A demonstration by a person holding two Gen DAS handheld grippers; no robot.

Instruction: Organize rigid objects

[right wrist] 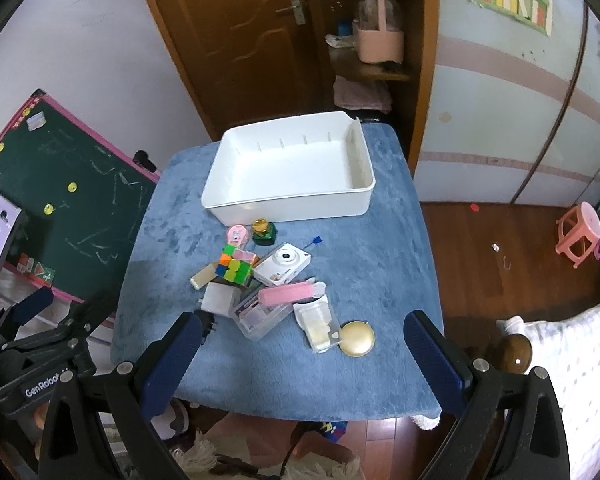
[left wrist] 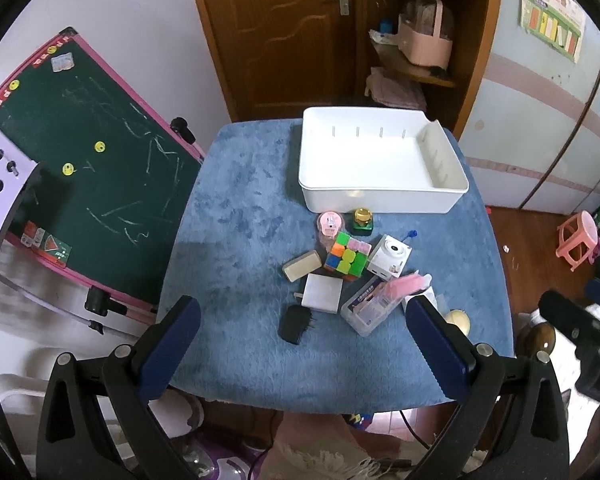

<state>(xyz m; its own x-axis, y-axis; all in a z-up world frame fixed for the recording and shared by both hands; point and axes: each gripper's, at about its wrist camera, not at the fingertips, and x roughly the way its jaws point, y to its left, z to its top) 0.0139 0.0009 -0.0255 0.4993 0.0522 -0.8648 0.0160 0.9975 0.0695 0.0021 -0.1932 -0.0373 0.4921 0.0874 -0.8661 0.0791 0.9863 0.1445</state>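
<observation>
White bin (left wrist: 384, 196) empty; both tongs, left (left wrist: 300, 344) and right (right wrist: 300, 356), wide, holding nothing. Risk: pile below bin touches, so grabbing cube (left wrist: 346, 258) could drag camera (left wrist: 390, 258).

Our left tool (left wrist: 302, 344) and right tool (right wrist: 300, 356) share black frames, silver screws, blue ridged pads (right wrist: 170, 364); one body reads "GenRobot".

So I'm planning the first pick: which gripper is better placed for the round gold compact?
Right. The gold compact lies between the open right gripper's fingers; in the left gripper's view one finger largely hides it.
</observation>
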